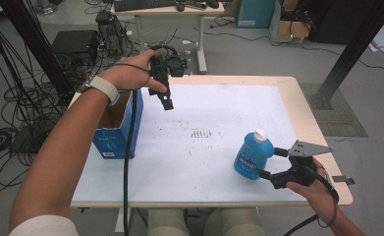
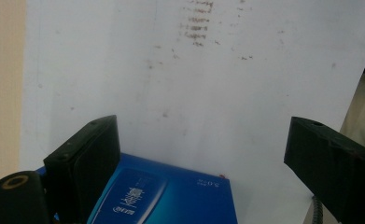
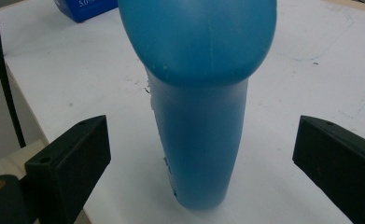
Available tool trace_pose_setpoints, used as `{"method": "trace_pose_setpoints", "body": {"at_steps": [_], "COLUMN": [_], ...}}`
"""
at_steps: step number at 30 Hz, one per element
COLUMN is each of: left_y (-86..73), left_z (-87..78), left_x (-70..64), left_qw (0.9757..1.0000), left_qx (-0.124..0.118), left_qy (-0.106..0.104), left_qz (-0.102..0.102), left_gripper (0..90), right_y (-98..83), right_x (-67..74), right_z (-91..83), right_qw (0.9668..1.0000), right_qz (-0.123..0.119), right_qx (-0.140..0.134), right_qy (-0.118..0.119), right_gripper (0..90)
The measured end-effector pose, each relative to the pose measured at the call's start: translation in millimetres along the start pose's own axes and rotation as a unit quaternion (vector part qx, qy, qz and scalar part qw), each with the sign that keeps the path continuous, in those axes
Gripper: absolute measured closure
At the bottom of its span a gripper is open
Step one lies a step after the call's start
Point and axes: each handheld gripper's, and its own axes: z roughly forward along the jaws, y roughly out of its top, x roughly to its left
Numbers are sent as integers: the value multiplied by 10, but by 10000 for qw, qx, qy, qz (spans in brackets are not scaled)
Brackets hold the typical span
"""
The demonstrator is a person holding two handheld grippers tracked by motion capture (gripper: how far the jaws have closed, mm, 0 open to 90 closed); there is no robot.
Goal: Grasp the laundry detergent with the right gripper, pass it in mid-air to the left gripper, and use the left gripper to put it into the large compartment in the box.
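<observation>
A blue plastic bottle [image 1: 251, 155] with a white cap stands upright near the right front of the white table top [image 1: 204, 113]. My right gripper [image 1: 269, 162] reaches in from the right, its jaws either side of the bottle. In the right gripper view both pads stand clear of the bottle [image 3: 199, 116], so the right gripper [image 3: 201, 135] is open. My left gripper [image 1: 167, 101] hangs in the air over the back left of the table, pointing down, next to an open blue cardboard box [image 1: 116, 128]. Open and empty, the left gripper [image 2: 203, 135] looks down past the box [image 2: 171, 200].
The box sits at the table's left edge. The left gripper's black cable [image 1: 127, 162] hangs down across the front left. Tangled cables [image 1: 13, 113] cover the floor at left, a desk [image 1: 170, 14] stands behind, and a black frame post [image 1: 351, 49] rises at right.
</observation>
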Motion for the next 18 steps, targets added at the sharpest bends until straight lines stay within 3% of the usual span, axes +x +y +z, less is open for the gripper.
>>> {"method": "trace_pose_setpoints", "body": {"at_steps": [3, 4, 5, 6, 9, 10, 17, 18], "left_y": [-4, -2, -2, -2, -3, -3, -15, -16], "left_z": [6, 3, 3, 5, 7, 8, 12, 8], "left_x": [-11, 3, 2, 4, 9, 8, -9, 2], "left_qw": [10000, 10000, 10000, 10000, 10000, 10000, 9999, 10000], "left_qx": [-5, 1, 2, -7, -24, -20, -15, -2], "left_qy": [-35, -13, -12, -15, -9, -6, -46, -13], "left_qz": [-93, 5, -2, 9, 31, 30, -88, -14], "left_gripper": [110, 110, 110, 110, 110, 110, 110, 111], "right_y": [1, 0, 1, 1, -3, -5, -21, -25], "right_x": [16, 16, -8, -12, -5, 11, 8, 8], "right_z": [1, 7, 30, 36, 54, 49, 98, 105], "right_qw": [9999, 9999, 10000, 9999, 10000, 10000, 10000, 9999], "right_qz": [107, 110, -58, -79, -29, 97, 84, 95], "right_qx": [64, 56, -51, -70, -75, -3, -26, -29], "right_qy": [-23, -25, 3, 12, 30, 2, 16, 13], "right_gripper": [42, 42, 42, 42, 42, 42, 43, 42]}}
